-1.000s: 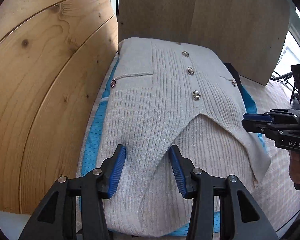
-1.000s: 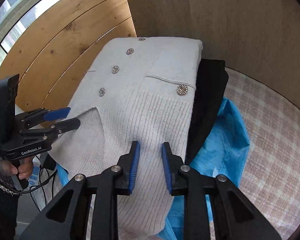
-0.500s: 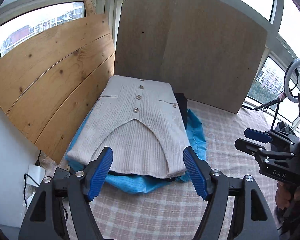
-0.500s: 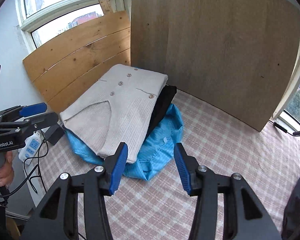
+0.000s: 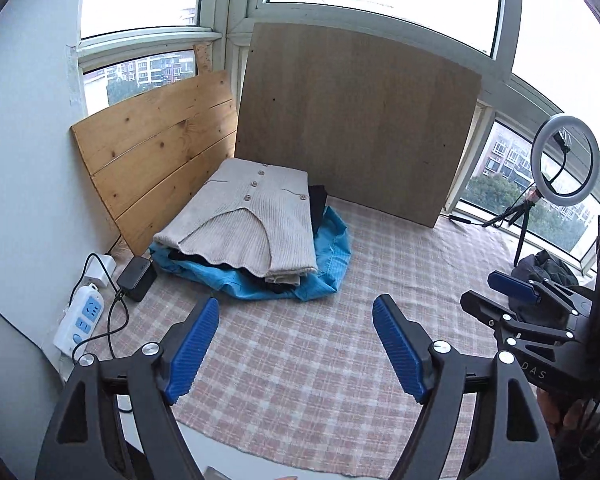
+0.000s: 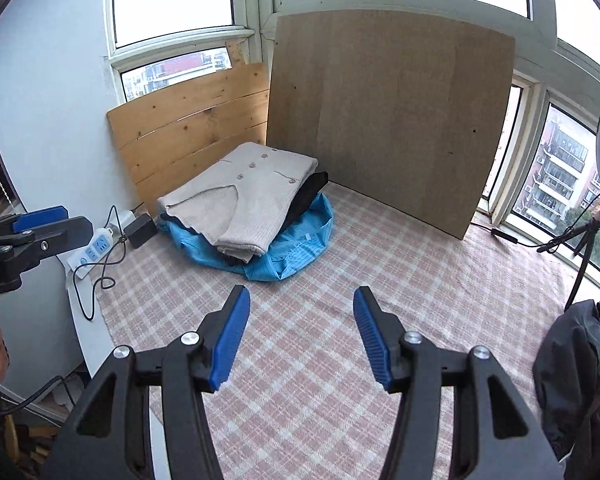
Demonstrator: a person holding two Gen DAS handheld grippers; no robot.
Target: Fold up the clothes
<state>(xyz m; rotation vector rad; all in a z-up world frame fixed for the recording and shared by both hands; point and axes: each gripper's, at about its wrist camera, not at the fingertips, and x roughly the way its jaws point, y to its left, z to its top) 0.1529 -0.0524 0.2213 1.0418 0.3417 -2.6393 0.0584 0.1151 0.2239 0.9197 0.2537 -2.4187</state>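
Note:
A folded beige ribbed cardigan (image 5: 256, 216) (image 6: 252, 196) with metal buttons lies on top of a stack, over a black garment (image 5: 318, 200) (image 6: 308, 194) and a blue garment (image 5: 332, 248) (image 6: 296, 244), in the far left corner of the checked tablecloth (image 5: 300, 352) (image 6: 320, 320). My left gripper (image 5: 296, 316) hangs open well short of the stack, nothing between its blue pads. My right gripper (image 6: 302, 306) is open and empty too, likewise back from the stack. A dark crumpled garment (image 5: 544, 272) (image 6: 580, 360) lies at the right edge.
Two wooden boards (image 5: 160, 152) (image 5: 352, 120) lean against the windows behind the stack. A white power strip (image 5: 80, 316) with cables and a black adapter (image 5: 137, 278) lie left of the cloth. A ring light on a tripod (image 5: 564, 156) stands at the far right.
Both grippers have pulled back and up from the cardigan and opened wider. The cardigan stays folded on the stack.

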